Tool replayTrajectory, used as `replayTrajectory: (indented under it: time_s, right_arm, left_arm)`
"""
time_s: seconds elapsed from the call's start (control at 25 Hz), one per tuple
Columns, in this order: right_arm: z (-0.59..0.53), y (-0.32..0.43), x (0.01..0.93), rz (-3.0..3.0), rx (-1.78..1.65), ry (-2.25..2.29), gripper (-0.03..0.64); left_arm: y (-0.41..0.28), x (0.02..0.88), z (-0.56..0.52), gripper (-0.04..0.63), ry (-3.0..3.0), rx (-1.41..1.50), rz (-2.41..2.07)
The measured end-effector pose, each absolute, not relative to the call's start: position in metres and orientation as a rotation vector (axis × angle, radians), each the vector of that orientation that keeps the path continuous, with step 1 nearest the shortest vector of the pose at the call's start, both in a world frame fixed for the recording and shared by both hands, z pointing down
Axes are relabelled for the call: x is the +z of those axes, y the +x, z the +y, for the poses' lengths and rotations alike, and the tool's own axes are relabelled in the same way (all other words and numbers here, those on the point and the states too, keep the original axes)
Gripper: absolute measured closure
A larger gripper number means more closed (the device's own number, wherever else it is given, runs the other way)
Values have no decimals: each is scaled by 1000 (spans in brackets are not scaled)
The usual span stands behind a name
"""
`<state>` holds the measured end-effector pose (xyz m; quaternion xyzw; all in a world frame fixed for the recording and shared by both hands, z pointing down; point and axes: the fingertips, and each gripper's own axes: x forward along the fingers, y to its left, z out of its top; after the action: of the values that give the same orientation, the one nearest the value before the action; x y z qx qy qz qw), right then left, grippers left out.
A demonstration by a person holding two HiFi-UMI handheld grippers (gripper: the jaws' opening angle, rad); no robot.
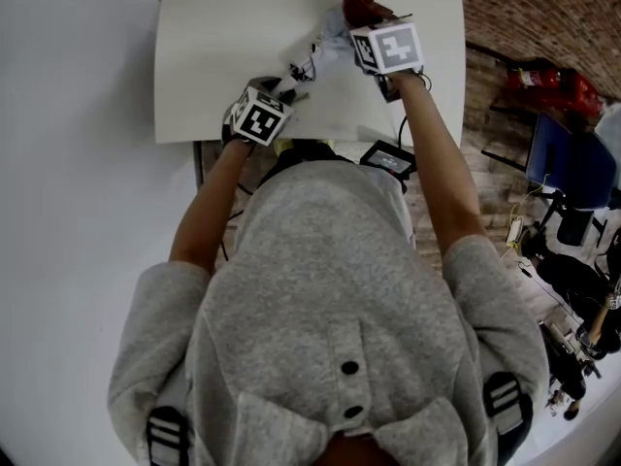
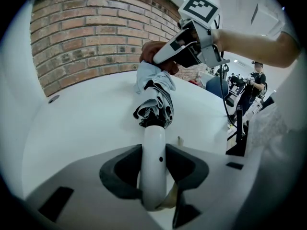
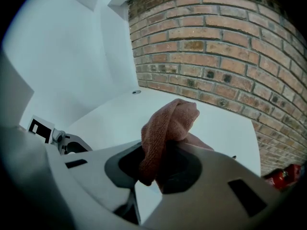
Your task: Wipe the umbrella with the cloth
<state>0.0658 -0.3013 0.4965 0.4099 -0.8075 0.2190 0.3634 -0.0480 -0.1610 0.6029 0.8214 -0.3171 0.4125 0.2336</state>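
Backed by a red brick wall (image 3: pixel 216 47), the white counter (image 1: pixel 223 47) fills the scene as you lean over it in a grey hooded top, a tool in each hand. Your left tool (image 2: pixel 154 169) has its dark jaws closed tight on the smooth white handle of a folded grey-and-white fabric umbrella (image 2: pixel 154 143), which points away from you across the counter towards the wall. Whether its bunched canopy rests on the surface cannot be told. Your right tool (image 3: pixel 160 169), reaching in from the right, has its jaws pinched on a rust-brown terry cloth (image 3: pixel 165 128) that bulges out ahead of them in a soft fold. Seen from the left gripper view, that cloth meets the far end of the umbrella's canopy, with the two tools near each other at the counter's near-right part.
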Motion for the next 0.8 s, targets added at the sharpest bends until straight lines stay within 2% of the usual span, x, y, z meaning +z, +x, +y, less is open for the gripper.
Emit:
replayTrajectory:
  time_s: [0.8]
  right_arm:
    - [-288,42,508,-2088,602,975,538]
  left_arm:
    - [-47,600,-162,442,2262,1123,-858]
